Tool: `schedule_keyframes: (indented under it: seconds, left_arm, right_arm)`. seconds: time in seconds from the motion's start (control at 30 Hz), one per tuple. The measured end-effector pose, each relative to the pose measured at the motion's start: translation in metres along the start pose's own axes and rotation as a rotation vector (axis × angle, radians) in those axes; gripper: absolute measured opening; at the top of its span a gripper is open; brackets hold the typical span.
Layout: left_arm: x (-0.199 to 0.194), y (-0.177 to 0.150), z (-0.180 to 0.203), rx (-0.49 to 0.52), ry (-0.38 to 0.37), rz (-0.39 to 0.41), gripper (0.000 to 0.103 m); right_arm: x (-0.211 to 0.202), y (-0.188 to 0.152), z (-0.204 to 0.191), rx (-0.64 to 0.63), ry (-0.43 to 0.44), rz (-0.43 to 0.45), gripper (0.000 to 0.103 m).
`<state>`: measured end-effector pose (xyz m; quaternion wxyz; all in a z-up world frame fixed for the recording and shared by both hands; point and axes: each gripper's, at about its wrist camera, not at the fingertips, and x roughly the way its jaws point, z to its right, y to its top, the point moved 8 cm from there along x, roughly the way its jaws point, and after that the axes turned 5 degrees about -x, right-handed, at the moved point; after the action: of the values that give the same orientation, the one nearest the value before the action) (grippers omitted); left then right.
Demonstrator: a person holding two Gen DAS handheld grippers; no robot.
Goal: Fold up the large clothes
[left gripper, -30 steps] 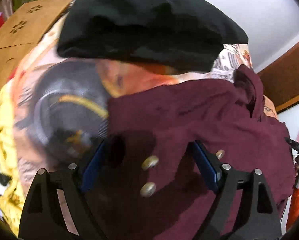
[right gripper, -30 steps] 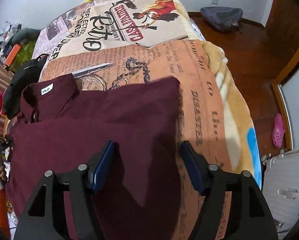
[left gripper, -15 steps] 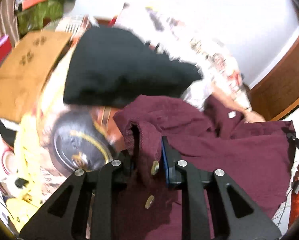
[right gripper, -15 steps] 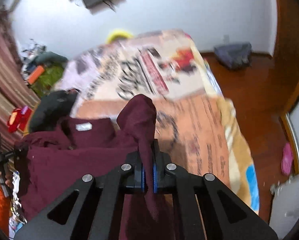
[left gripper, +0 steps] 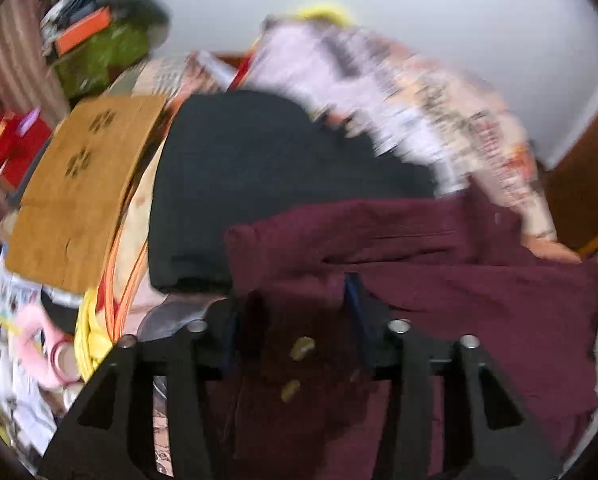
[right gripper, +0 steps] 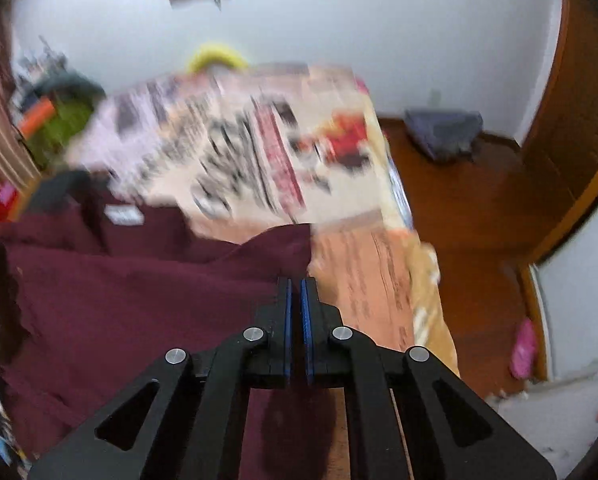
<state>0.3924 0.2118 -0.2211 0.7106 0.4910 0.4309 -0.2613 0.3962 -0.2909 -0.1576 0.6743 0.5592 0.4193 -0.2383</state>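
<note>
A dark maroon button shirt point(left gripper: 439, 288) lies across a bed covered with a newspaper-print spread point(left gripper: 439, 112). My left gripper point(left gripper: 293, 300) has its jaws opening. The shirt's front with its metal buttons point(left gripper: 303, 346) is bunched between them, and the pads stand apart from it. In the right wrist view the shirt point(right gripper: 139, 300) fills the lower left, its white collar label point(right gripper: 123, 216) showing. My right gripper point(right gripper: 296, 284) is shut on the shirt's right edge, which rises in a peak just past the fingertips. Both views are blurred.
A folded black garment point(left gripper: 259, 184) lies on the bed beyond the shirt. A cardboard box point(left gripper: 79, 184) and clutter stand to the left. On the right lies wooden floor point(right gripper: 471, 208) with a grey bag point(right gripper: 443, 132) and a pink slipper point(right gripper: 525, 348).
Both grippers closed on the shirt and rose with it, lifting its edges off the bed. The left jaws have since spread apart again; the right jaws stay shut.
</note>
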Motion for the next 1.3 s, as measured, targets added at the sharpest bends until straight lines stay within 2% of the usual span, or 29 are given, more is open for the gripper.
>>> schedule_keyframes:
  seconds: [0.03, 0.1, 0.17, 0.23, 0.3, 0.37, 0.43, 0.57, 0.63, 0.7, 0.8, 0.93, 1.03, 1.17, 1.3]
  left_arm:
    - [0.014, -0.007, -0.008, -0.026, -0.01, -0.032, 0.049]
    - [0.019, -0.016, -0.017, -0.065, -0.046, -0.045, 0.051]
    - [0.011, -0.024, -0.022, -0.084, -0.088, -0.034, 0.052]
    - [-0.001, -0.031, -0.024, -0.09, -0.103, -0.017, 0.056]
    - [-0.015, -0.036, -0.025, -0.097, -0.118, -0.001, 0.058]
    - [-0.029, -0.045, -0.025, -0.098, -0.129, 0.012, 0.058]
    - [-0.036, -0.048, -0.026, -0.098, -0.124, 0.019, 0.059]
    - [-0.053, -0.054, -0.038, -0.113, -0.05, 0.086, 0.059]
    - [-0.06, -0.056, -0.044, -0.124, -0.058, 0.103, 0.06]
    - [-0.061, -0.06, -0.046, -0.13, -0.091, 0.09, 0.063]
    - [-0.051, -0.075, -0.043, -0.156, -0.16, 0.027, 0.063]
    - [-0.026, -0.102, -0.039, -0.237, -0.257, -0.055, 0.063]
    - [-0.004, -0.117, -0.035, -0.283, -0.309, -0.117, 0.063]
    - [0.018, -0.119, -0.032, -0.387, -0.413, -0.187, 0.063]
    - [0.032, -0.11, -0.038, -0.463, -0.435, -0.187, 0.063]
  right_arm:
    - [0.012, -0.01, 0.004, 0.0, -0.036, -0.048, 0.005]
    - [0.02, -0.023, 0.012, 0.0, -0.082, -0.111, 0.006]
    - [0.019, -0.032, 0.014, 0.001, -0.072, -0.123, 0.008]
    - [0.011, -0.037, 0.015, 0.001, -0.061, -0.11, 0.019]
    - [-0.001, -0.039, 0.013, -0.007, -0.06, -0.08, 0.05]
    - [-0.014, -0.037, 0.009, -0.02, -0.068, -0.029, 0.065]
    - [-0.031, -0.038, -0.002, -0.046, -0.055, 0.022, 0.066]
    - [-0.043, -0.041, -0.025, -0.091, 0.005, 0.041, 0.067]
    - [-0.049, -0.046, -0.034, -0.104, 0.016, 0.051, 0.067]
    - [-0.052, -0.05, -0.041, -0.117, 0.019, 0.055, 0.067]
    - [-0.056, -0.057, -0.052, -0.131, 0.032, 0.059, 0.067]
    - [-0.056, -0.069, -0.067, -0.117, 0.104, 0.041, 0.067]
    - [-0.056, -0.076, -0.076, -0.121, 0.119, 0.039, 0.067]
    - [-0.052, -0.084, -0.083, -0.135, 0.108, 0.022, 0.067]
    - [-0.046, -0.089, -0.086, -0.124, 0.123, 0.005, 0.067]
